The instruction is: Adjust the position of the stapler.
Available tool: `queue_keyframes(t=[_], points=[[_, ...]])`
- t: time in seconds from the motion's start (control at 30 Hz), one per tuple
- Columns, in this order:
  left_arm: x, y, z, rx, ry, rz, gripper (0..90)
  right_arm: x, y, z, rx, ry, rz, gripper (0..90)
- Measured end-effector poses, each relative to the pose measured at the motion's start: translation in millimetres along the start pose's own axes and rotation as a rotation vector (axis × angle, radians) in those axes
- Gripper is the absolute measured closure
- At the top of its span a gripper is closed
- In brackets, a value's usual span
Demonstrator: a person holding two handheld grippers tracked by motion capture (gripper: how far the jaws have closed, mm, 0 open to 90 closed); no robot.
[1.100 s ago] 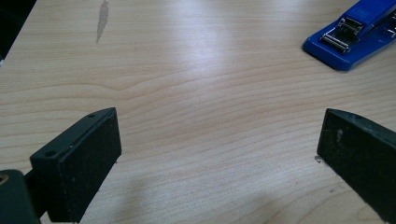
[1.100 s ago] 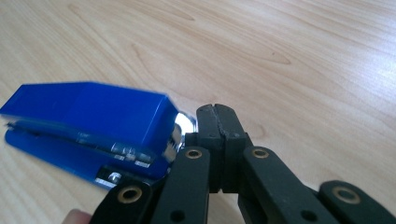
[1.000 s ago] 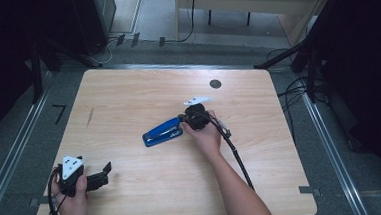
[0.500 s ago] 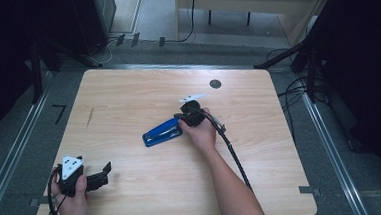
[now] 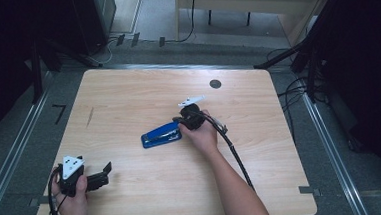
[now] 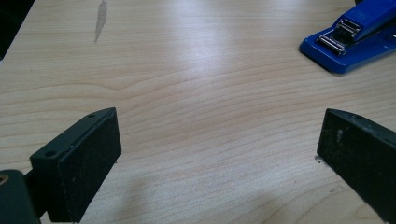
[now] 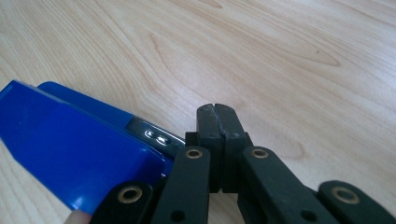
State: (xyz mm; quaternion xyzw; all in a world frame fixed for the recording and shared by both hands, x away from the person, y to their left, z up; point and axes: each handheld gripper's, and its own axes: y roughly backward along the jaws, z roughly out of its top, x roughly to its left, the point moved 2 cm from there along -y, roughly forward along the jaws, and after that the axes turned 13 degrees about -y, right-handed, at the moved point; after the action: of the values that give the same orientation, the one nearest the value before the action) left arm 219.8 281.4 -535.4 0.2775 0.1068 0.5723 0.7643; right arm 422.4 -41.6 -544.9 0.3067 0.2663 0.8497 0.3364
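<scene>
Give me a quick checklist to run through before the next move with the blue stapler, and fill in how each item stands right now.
1. Right gripper jaws shut with nothing between them: ok, the two jaws meet pad to pad.
2. Stapler flat on the table: ok, it lies near the middle.
3. Right gripper beside the stapler's end: ok in the right gripper view, the blue body sits just left of the jaws; whether they touch, cannot tell.
4. Left gripper jaws open and empty: ok, bare wood shows between them.
5. Left gripper away from the stapler: ok, it sits near the table's front left corner.
6. Stapler closed: cannot tell from these views.
</scene>
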Motion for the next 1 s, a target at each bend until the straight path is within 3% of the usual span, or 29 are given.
queue_keyframes(t=[0.37,0.5,0.6,0.87,1.0], points=[[-0.7,-0.6,0.4,0.006,-0.007,0.006,0.0,2.0,19.4,-15.9,-0.009,-0.009,-0.002,90.0],[-0.8,-0.4,0.4,0.011,-0.012,0.004,0.0,1.6,21.5,-26.1,0.024,0.020,-0.016,90.0],[-1.0,-0.5,0.4,0.009,-0.010,0.005,0.0,-0.3,23.0,-28.3,0.021,-0.004,0.011,90.0],[-0.7,-0.4,0.3,0.005,-0.008,0.007,0.0,-1.4,15.5,-18.1,0.011,0.008,-0.016,90.0],[-0.3,-0.2,0.2,0.006,-0.008,0.004,0.0,-6.3,8.7,-11.7,0.012,-0.024,0.011,90.0]])
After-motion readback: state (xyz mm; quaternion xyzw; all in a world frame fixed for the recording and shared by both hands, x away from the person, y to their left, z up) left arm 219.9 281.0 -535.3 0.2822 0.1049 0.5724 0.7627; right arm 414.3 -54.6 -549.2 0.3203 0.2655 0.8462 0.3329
